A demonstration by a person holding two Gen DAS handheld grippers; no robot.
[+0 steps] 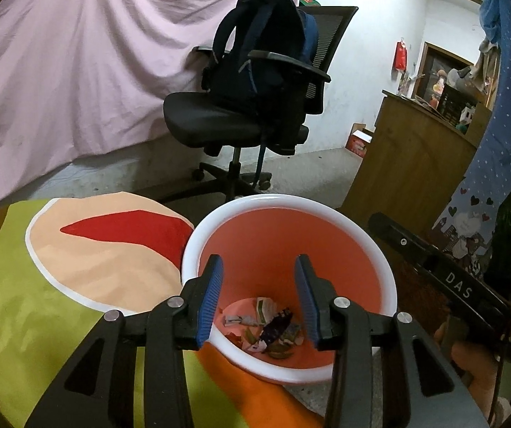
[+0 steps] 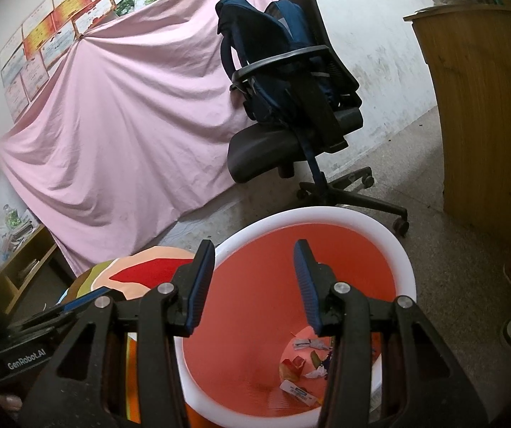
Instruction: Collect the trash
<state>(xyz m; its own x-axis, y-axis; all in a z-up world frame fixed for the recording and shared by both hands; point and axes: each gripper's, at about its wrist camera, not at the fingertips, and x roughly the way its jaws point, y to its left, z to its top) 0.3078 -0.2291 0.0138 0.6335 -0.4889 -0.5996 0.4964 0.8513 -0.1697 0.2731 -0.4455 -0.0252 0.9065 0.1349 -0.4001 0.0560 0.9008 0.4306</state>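
Observation:
An orange bin with a white rim [image 1: 373, 246] stands on the floor beside a colourful cushion. Several wrappers and paper scraps [image 1: 269, 331] lie at its bottom. My left gripper [image 1: 259, 267] hovers over the bin mouth, open and empty. In the right wrist view the same bin [image 2: 398, 246] is below my right gripper [image 2: 254, 253], which is open and empty above it. Trash [image 2: 305, 363] lies on the bin floor there too. The right gripper's body shows at the right of the left wrist view [image 1: 451, 271].
A colourful cushion [image 1: 77, 285] lies left of the bin. A black office chair [image 1: 255, 121] with a blue backpack [image 1: 266, 42] stands behind. A pink sheet [image 1: 77, 53] covers the back left. A wooden cabinet [image 1: 408, 164] stands at the right.

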